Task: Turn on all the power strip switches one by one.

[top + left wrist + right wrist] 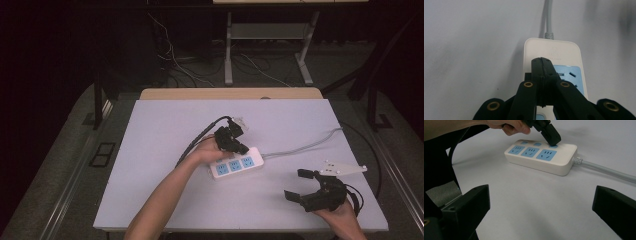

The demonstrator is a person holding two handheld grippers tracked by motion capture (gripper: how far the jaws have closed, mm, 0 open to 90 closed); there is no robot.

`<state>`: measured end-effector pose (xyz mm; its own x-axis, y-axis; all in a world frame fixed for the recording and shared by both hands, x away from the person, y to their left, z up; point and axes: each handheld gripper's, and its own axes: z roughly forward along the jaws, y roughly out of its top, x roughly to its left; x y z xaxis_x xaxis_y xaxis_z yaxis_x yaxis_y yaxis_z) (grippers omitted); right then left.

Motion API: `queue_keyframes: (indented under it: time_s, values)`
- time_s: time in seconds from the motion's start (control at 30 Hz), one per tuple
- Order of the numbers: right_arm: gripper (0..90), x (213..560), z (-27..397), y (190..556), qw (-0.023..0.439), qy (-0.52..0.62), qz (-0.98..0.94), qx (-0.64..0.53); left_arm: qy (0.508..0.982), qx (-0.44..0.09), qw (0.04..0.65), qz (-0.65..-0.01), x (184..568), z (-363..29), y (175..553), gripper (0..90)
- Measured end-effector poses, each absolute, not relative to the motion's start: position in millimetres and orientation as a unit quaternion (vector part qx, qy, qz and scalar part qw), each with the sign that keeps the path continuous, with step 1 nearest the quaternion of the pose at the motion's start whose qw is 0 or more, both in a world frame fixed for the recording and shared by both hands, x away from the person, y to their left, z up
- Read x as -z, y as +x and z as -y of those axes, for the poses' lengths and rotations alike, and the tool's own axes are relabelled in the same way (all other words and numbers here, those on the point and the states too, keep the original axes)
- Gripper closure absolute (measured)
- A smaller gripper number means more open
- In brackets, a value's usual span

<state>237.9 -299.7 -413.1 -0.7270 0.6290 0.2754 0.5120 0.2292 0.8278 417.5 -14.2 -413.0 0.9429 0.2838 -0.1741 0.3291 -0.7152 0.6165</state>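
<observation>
A white power strip [235, 165] with three blue sockets and a row of blue switches lies in the middle of the white table. Its grey cable [305, 146] runs off to the right. My left gripper [243, 149] is shut with nothing between its jaws. Its joined tips [541, 61] press down on the strip [564, 52] at the end nearest the cable [548, 17]. In the right gripper view the left gripper's tip [552, 141] sits on the blue switch closest to the cable end of the strip [559, 165]. My right gripper [298, 185] stands open and empty at the front right, its jaws [541, 200] wide apart.
The white table top [165, 130] is bare around the strip. The left gripper's black cable [200, 137] trails back left over the hand. A wooden edge [230, 93] borders the far side, with desk legs and loose cables on the floor beyond.
</observation>
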Motion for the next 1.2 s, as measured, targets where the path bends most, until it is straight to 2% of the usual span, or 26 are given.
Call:
queue_keyframes:
  time_s: [0.6, 1.2]
  values:
    - [1.1, 412.9, 299.2, 237.8, 0.061, 0.364, -0.783, -0.502, 0.919, 0.056, 0.344, -0.183, 416.7, 11.8, 421.3, 89.9]
    - [1.2, 412.8, 300.9, 238.2, 0.064, 0.367, -0.779, -0.504, 0.921, 0.025, 0.347, -0.174, 409.9, 8.6, 411.7, 89.5]
